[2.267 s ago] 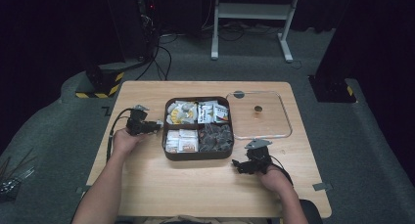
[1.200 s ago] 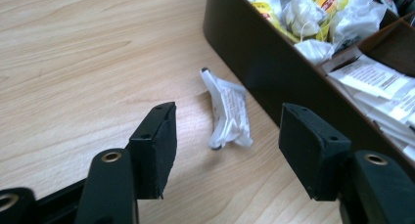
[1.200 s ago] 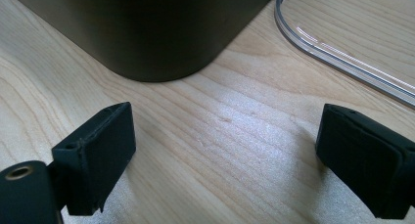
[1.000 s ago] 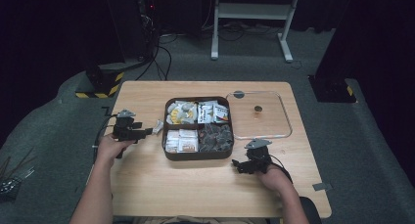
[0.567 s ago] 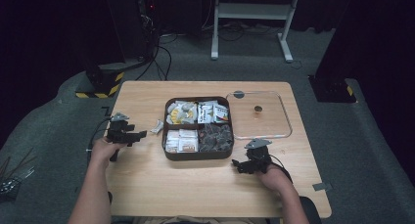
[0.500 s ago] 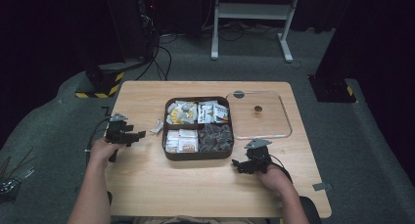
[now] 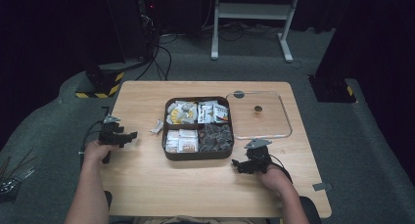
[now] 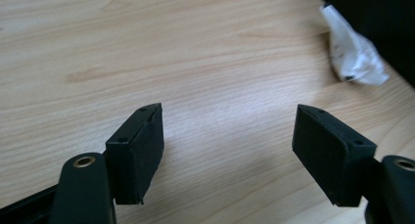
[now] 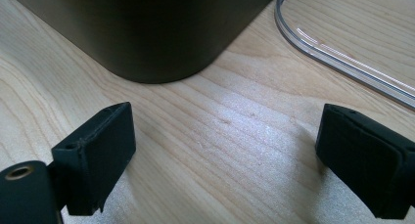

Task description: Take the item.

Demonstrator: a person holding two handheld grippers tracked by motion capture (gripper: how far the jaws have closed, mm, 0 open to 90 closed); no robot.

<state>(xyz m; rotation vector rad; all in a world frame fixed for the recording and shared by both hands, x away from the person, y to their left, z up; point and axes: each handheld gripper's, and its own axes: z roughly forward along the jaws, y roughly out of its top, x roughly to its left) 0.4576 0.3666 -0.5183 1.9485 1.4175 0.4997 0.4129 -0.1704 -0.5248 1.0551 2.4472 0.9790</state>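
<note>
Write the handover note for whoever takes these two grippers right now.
Left gripper: open, nothing between its jaws, which have just been opening; it sits near the table's left edge.
Right gripper: open, empty, low by the brown tray's front right corner.
Things: white sachet lies loose on the table, left of the tray. The tray's four compartments hold packets. Clear lid lies flat to the tray's right.
Done: sachet is out of the tray.
Left: probably more sorting, then putting the lid on.
</note>
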